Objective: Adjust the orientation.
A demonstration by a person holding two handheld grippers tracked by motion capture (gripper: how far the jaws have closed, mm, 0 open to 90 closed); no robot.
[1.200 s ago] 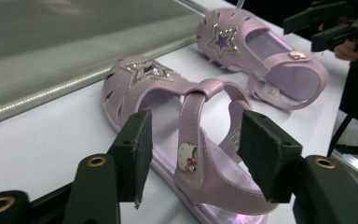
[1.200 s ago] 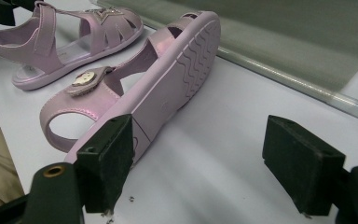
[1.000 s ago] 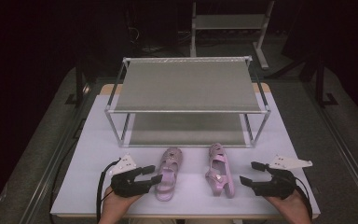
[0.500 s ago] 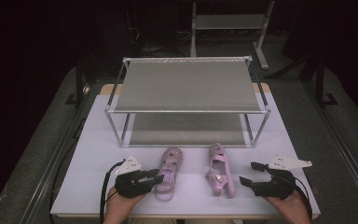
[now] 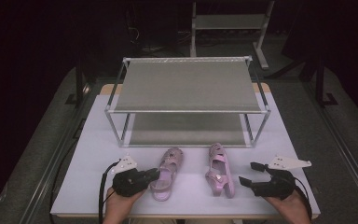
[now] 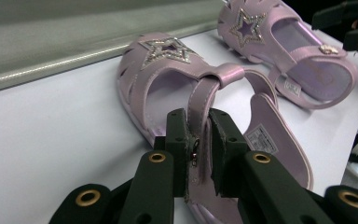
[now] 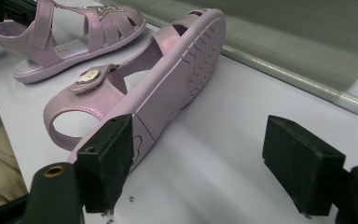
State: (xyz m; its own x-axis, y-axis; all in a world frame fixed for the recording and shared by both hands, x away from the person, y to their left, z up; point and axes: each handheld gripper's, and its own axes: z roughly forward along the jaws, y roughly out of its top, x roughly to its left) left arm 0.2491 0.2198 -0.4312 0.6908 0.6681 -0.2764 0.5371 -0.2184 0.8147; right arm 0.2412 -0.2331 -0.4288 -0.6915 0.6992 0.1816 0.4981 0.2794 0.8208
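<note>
- Left gripper (image 6: pixel 198 140): jaws pressed on the ankle strap of the left sandal (image 6: pixel 205 116), one pad on each face of the strap, close to the buckle. Grip sits low on the strap; sole rests on the table (image 5: pixel 88 154).
- Right gripper (image 7: pixel 198 163): jaws spread wide, nothing between them. One pad lies just beside the heel of the right sandal (image 7: pixel 168 79), which lies tipped on its edge, tread facing the camera.
- High view: both sandals lie on the near part of the table, toes toward the rack (image 5: pixel 186 84), just in front of its lower shelf. Left gripper (image 5: pixel 153 175) is at the left sandal (image 5: pixel 167 172); right gripper (image 5: pixel 249 175) is near the right sandal (image 5: pixel 220 170), apart from it.
- Judgement: step in hand is likely lifting the left sandal by its strap, probably for the rack.
- Recommendation: lift straight up and slowly; a strap hold lets the sandal swing and hang toe-down.
- Recommendation: keep pressure even, since a thin strap may slip sideways out of the pads.
- Recommendation: clear the rack's front rail before moving forward.
</note>
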